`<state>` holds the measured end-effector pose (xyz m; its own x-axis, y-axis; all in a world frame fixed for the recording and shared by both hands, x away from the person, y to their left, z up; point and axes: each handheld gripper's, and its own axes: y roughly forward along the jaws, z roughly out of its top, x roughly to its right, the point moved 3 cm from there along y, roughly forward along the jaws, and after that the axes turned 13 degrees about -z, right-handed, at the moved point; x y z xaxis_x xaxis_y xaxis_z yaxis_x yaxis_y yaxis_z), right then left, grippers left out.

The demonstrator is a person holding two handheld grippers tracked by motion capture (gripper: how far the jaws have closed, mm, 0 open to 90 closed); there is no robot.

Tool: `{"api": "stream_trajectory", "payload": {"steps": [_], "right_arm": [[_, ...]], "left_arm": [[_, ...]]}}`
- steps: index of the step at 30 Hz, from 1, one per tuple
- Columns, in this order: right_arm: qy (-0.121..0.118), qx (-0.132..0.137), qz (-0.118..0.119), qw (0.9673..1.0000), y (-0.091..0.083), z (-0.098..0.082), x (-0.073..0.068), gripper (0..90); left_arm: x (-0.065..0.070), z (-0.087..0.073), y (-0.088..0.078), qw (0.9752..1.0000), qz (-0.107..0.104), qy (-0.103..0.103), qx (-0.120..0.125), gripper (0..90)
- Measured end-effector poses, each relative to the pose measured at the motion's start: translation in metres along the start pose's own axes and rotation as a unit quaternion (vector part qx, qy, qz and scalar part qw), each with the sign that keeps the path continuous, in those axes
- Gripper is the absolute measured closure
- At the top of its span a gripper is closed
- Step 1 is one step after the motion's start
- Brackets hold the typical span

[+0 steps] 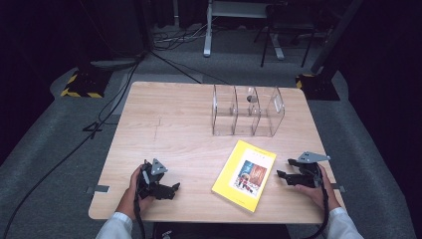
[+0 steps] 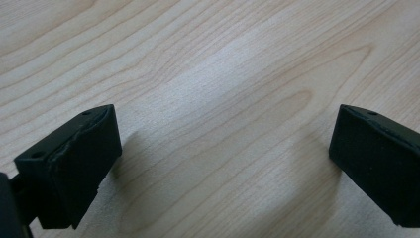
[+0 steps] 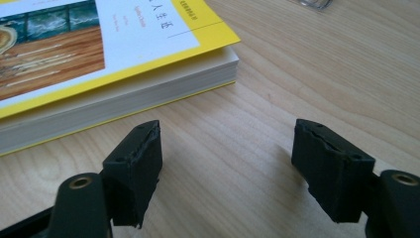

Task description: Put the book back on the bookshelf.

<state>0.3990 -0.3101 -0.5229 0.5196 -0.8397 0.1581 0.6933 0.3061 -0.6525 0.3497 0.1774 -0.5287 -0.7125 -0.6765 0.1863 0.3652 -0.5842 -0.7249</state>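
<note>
A yellow book [image 1: 245, 174] with a picture on its cover lies flat on the wooden table [image 1: 169, 129], near the front edge and right of centre. My right gripper [image 1: 284, 168] rests just right of the book, pointing at it, open. In the right gripper view its jaws [image 3: 225, 148] stand wide apart over bare wood, and the book's page edge [image 3: 114, 101] lies a short way ahead. My left gripper [image 1: 171, 190] sits at the front left, well apart from the book. It is open, with bare wood between its jaws [image 2: 225, 148].
A clear plastic organizer [image 1: 247, 112] with three upright compartments stands at the back right of the table; a small dark item [image 1: 251, 98] shows in its middle part. Cables and stand legs lie on the grey floor behind the table.
</note>
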Motion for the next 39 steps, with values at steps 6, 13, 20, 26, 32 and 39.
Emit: {"api": "stream_trajectory", "payload": {"steps": [6, 13, 20, 26, 32, 39], "right_arm": [[-0.031, -0.008, 0.028, 0.9991, -0.009, -0.004, -0.003, 31.0], [-0.061, -0.023, 0.052, 0.9965, -0.017, -0.003, -0.013, 40.9], [-0.076, -0.047, 0.059, 0.9942, -0.018, 0.002, -0.02, 41.4], [-0.111, -0.078, 0.08, 0.9875, -0.017, 0.013, -0.033, 46.7], [-0.139, -0.108, 0.093, 0.98, -0.014, 0.024, -0.045, 50.6], [-0.163, -0.134, 0.102, 0.9723, -0.011, 0.033, -0.057, 59.5]], "left_arm": [[0.0, 0.0, -0.001, 0.9999, 0.0, 0.01, -0.004, 0.3], [0.0, -0.003, -0.003, 0.9993, -0.024, 0.026, -0.008, 0.3], [0.0, -0.003, -0.003, 0.9992, -0.026, 0.029, -0.008, 0.3], [0.001, -0.003, -0.003, 0.9992, -0.022, 0.031, -0.008, 0.4], [0.003, -0.002, -0.001, 0.9991, -0.029, 0.031, -0.009, 0.3], [0.007, -0.001, 0.001, 0.9988, -0.032, 0.035, -0.009, 0.3]]}}
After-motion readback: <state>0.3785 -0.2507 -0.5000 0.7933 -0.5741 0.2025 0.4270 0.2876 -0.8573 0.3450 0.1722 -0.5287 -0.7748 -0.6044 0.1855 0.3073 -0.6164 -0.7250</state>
